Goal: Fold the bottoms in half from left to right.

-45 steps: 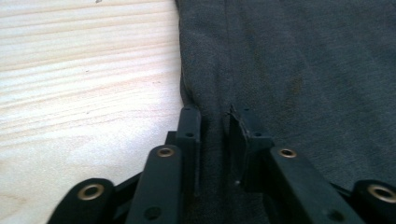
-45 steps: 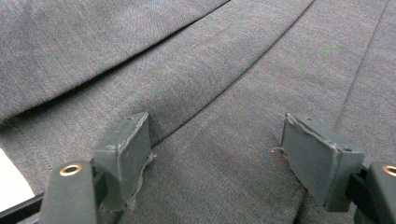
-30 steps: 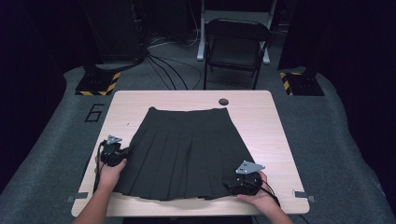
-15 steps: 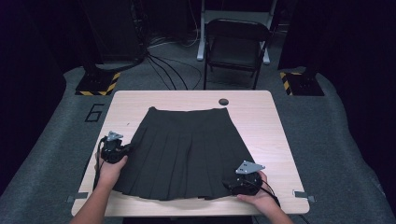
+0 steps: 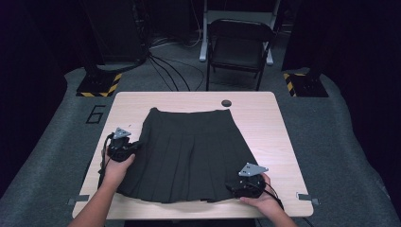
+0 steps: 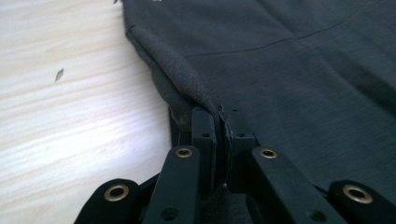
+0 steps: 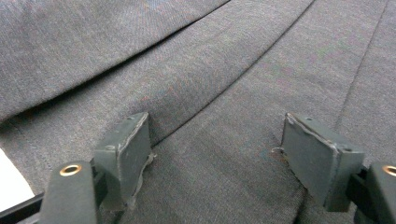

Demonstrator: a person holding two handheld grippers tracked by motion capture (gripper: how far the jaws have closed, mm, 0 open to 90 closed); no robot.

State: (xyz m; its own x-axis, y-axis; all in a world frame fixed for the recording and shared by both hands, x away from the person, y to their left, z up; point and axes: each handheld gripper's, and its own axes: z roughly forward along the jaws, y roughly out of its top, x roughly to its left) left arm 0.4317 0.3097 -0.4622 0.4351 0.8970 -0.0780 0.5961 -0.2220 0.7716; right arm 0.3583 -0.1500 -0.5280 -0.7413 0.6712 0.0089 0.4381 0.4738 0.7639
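A dark pleated skirt [image 5: 187, 151] lies flat on the light wooden table [image 5: 269, 118], waistband toward the far side. My left gripper [image 5: 135, 145] is at the skirt's left edge, about halfway down. In the left gripper view its jaws are shut on a raised fold of the skirt's side edge [image 6: 187, 84]. My right gripper [image 5: 231, 187] sits at the skirt's near right corner by the hem. In the right gripper view its pads [image 7: 123, 156] stand wide apart, resting on the grey pleated fabric [image 7: 219, 93], with cloth between them but not clamped.
A small dark round object [image 5: 226, 103] lies on the table just beyond the waistband. A black folding chair [image 5: 239, 47] stands behind the table, with cables on the floor. Bare wood [image 6: 70, 93] lies left of the skirt.
My left gripper has slid up along the skirt's left edge, away from the hem and toward the waistband. The right gripper has stayed at the near right corner.
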